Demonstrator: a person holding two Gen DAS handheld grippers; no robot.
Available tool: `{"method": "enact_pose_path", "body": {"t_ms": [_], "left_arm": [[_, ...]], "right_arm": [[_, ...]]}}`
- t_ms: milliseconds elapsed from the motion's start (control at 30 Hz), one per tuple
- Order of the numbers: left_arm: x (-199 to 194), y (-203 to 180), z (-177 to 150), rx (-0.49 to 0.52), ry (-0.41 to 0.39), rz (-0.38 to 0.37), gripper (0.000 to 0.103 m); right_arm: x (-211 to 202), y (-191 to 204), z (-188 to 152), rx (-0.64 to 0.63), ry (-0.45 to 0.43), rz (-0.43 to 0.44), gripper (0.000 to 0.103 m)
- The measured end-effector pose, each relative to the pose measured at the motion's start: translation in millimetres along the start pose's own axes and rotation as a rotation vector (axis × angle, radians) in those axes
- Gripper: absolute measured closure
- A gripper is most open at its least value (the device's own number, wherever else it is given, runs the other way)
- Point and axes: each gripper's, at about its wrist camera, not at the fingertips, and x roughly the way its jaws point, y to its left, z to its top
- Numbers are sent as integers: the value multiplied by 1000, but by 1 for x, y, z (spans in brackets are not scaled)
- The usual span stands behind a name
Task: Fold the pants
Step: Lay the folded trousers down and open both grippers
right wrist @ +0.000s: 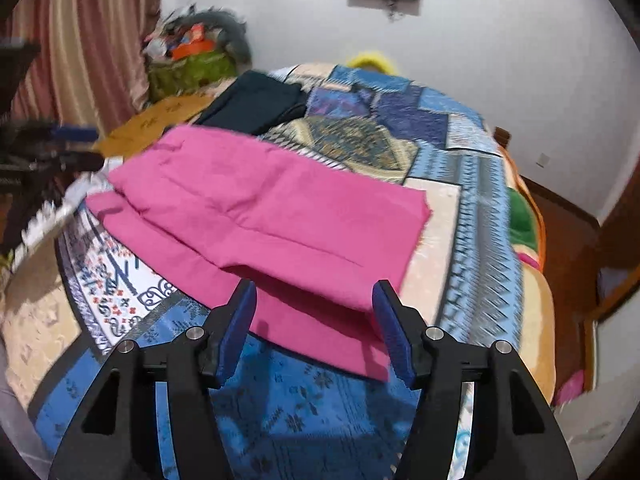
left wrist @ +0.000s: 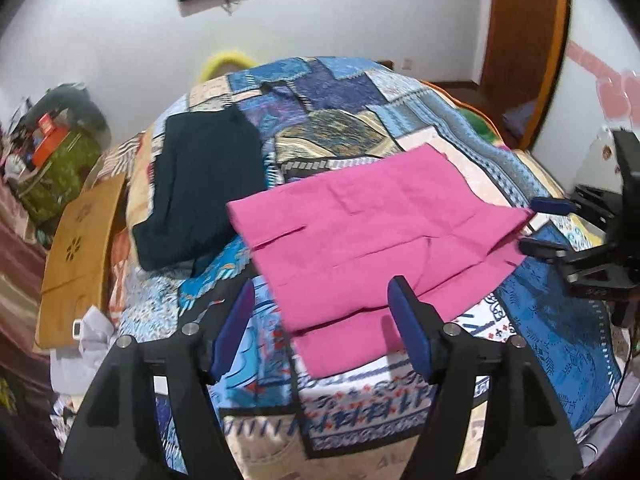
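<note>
The pink pants point(left wrist: 372, 236) lie folded in flat layers on the patterned bedspread point(left wrist: 348, 412); they also show in the right wrist view point(right wrist: 260, 216). My left gripper point(left wrist: 320, 328) is open and empty, just above the pants' near edge. My right gripper point(right wrist: 314, 328) is open and empty over the pants' near corner. In the left wrist view the right gripper point(left wrist: 548, 226) shows at the pants' right end, its fingers apart. In the right wrist view the left gripper point(right wrist: 76, 146) is blurred at the far left.
A dark folded garment point(left wrist: 204, 192) lies on the bed behind and left of the pants. A wooden board point(left wrist: 76, 256) leans at the bed's left side beside a green bag point(left wrist: 56, 168) of clutter. A wooden door point(left wrist: 524, 40) stands at the right.
</note>
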Motion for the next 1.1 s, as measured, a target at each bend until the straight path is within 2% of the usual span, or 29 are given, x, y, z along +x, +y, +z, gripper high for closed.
{"method": "enact_pose_path", "body": {"t_ms": [200,267,333,367,433,500,600,633,667,767,900,1100], "left_arm": [[27,-32,3,89,51,-21,33],[35,-40,3,112,69,-31,33],[41,-48,2,130,77,-34,33],[44,-52,2,143,79,-37,33],[45,-58,2,164,68,-37,33],[47,-62,2,185,59,-36,38],[47,-66,3,209,47,-18,67],[45,-67,4,216,40,-7,82],[42,-68,5,218,32,-7,87],[28,-69,8,215,-7,-40,92],[9,-72,10,215,-45,-70,93],[17,-76,0,198,13,-121,93]], "right_arm": [[33,15,10,-99,50,1,48],[40,16,15,-102,47,10,53],[45,16,20,-91,50,35,71],[47,16,23,-75,51,56,76],[47,15,26,-48,46,90,93],[42,14,29,-17,17,114,96],[30,12,33,-1,-38,113,98],[26,11,34,6,-52,114,98],[21,9,34,13,-65,115,98],[9,9,37,11,-91,109,99],[-5,8,34,3,-114,102,99],[-2,10,16,-3,-78,97,99]]}}
